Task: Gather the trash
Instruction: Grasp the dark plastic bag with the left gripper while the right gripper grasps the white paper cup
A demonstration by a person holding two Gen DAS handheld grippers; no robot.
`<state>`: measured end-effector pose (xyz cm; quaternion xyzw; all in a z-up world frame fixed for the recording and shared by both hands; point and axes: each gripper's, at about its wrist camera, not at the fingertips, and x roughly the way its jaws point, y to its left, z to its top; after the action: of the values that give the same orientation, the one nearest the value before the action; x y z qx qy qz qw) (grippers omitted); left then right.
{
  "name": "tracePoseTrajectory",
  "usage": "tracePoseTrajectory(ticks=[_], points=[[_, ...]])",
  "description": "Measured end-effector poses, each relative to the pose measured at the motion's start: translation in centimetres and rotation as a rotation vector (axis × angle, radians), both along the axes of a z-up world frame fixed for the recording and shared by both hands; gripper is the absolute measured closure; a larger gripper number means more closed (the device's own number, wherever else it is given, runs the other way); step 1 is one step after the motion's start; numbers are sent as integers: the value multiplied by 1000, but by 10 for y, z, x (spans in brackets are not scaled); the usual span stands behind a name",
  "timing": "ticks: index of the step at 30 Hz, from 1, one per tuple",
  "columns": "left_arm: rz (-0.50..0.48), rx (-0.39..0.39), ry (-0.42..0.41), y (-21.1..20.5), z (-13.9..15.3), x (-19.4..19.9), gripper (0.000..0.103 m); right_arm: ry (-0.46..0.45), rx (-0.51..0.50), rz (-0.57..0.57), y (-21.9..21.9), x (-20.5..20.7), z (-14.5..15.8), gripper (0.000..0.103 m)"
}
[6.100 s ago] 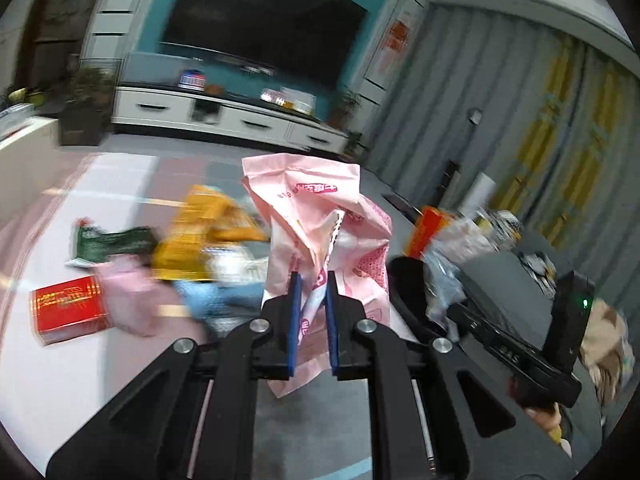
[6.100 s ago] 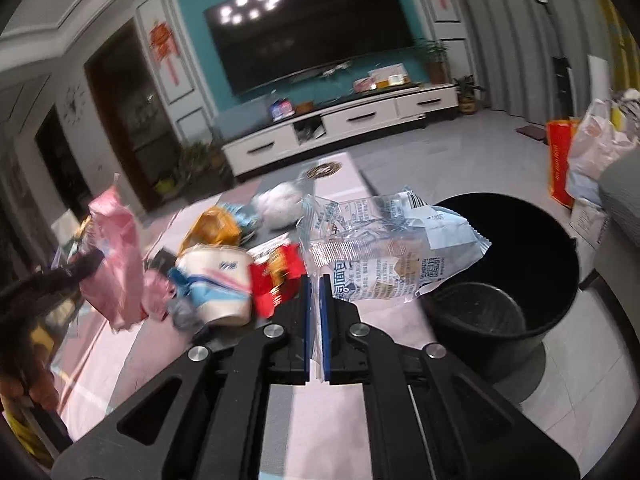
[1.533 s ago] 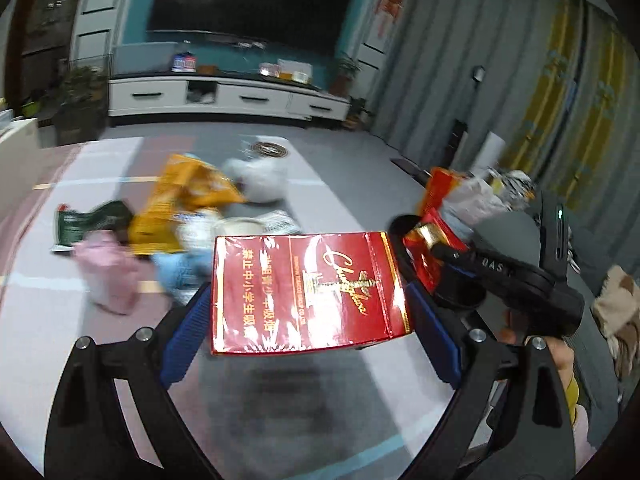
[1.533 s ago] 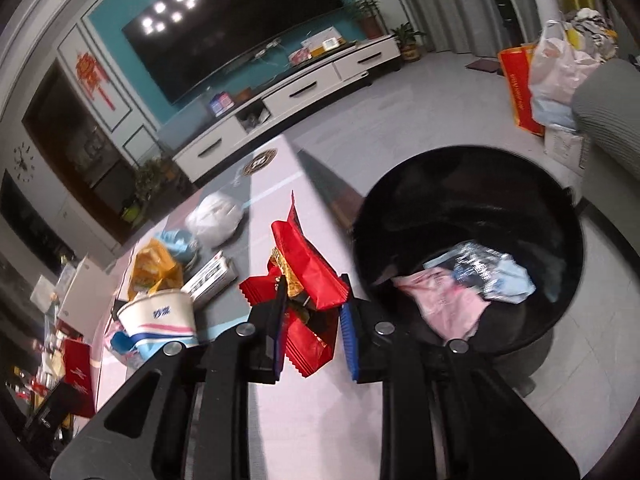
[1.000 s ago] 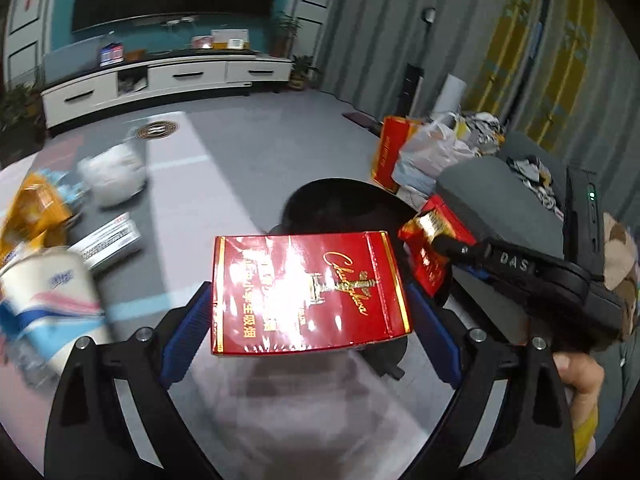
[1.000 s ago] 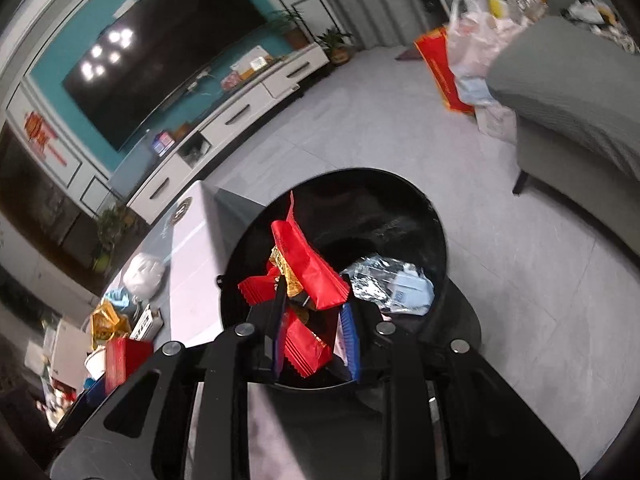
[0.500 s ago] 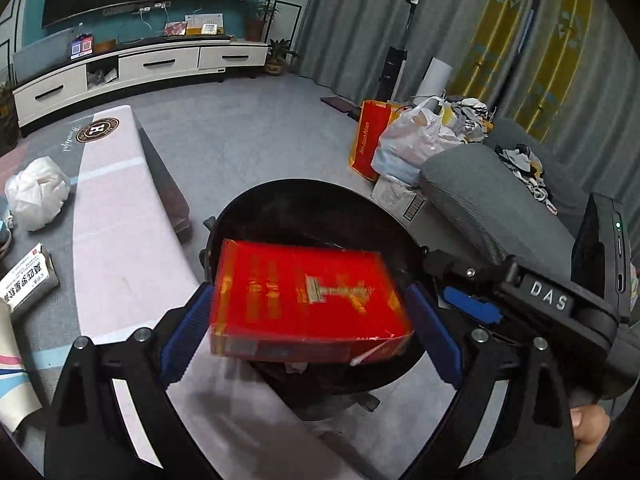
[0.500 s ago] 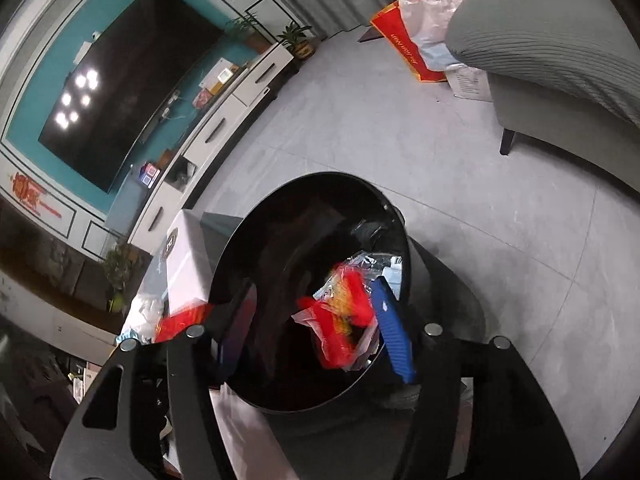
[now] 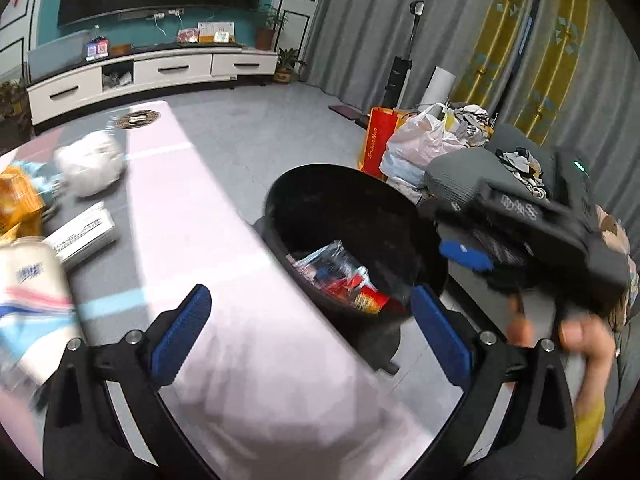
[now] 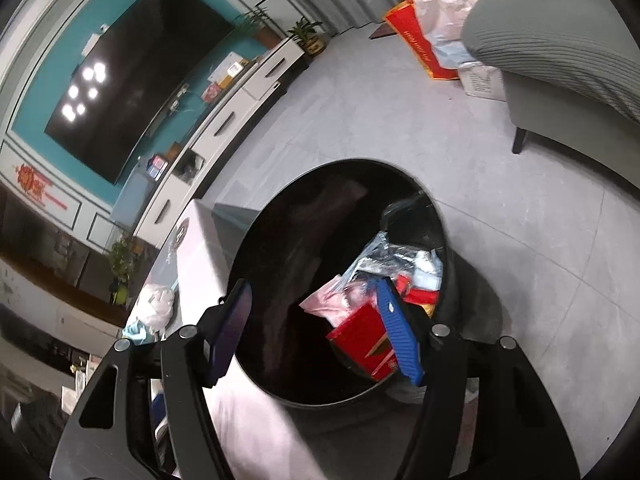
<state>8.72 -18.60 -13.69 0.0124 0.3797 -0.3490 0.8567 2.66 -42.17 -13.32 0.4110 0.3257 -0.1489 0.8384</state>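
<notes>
A black round bin [image 9: 316, 188] stands beside the pale table [image 9: 240, 288]; it also shows in the right wrist view [image 10: 276, 264]. Inside lie a red box [image 10: 362, 338], a pink wrapper [image 10: 328, 300], clear plastic packets [image 10: 384, 256] and red wrappers [image 9: 352, 284]. My left gripper [image 9: 308, 336] is open wide and empty over the table's edge by the bin. My right gripper [image 10: 320, 324] is open and empty above the bin; it also shows at the right of the left wrist view [image 9: 464, 256]. A white cup [image 9: 28, 280], a white crumpled bag [image 9: 90, 162], an orange packet [image 9: 18, 200] and a small white box [image 9: 82, 232] lie on the table.
A grey sofa [image 10: 560, 64] stands to the right of the bin. A red paper bag [image 9: 378, 142] and plastic bags [image 9: 420, 146] sit on the floor behind the bin. A white TV cabinet [image 9: 152, 72] lines the far wall.
The red box has dropped out of my left gripper into the bin, and the red wrapper has left my right gripper. Both grippers are now open; the left has swung back toward the table.
</notes>
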Motion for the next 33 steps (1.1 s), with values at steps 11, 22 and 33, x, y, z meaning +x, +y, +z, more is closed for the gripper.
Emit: tracePoseTrajectory(ticks=[11, 22, 33], points=[[185, -61, -63, 146, 24, -5, 3, -40, -75, 427, 117, 39, 13, 31], [512, -169, 74, 271, 14, 32, 3, -8, 19, 684, 210, 92, -14, 22], [473, -159, 146, 279, -5, 33, 3, -18, 44, 761, 254, 117, -27, 16]])
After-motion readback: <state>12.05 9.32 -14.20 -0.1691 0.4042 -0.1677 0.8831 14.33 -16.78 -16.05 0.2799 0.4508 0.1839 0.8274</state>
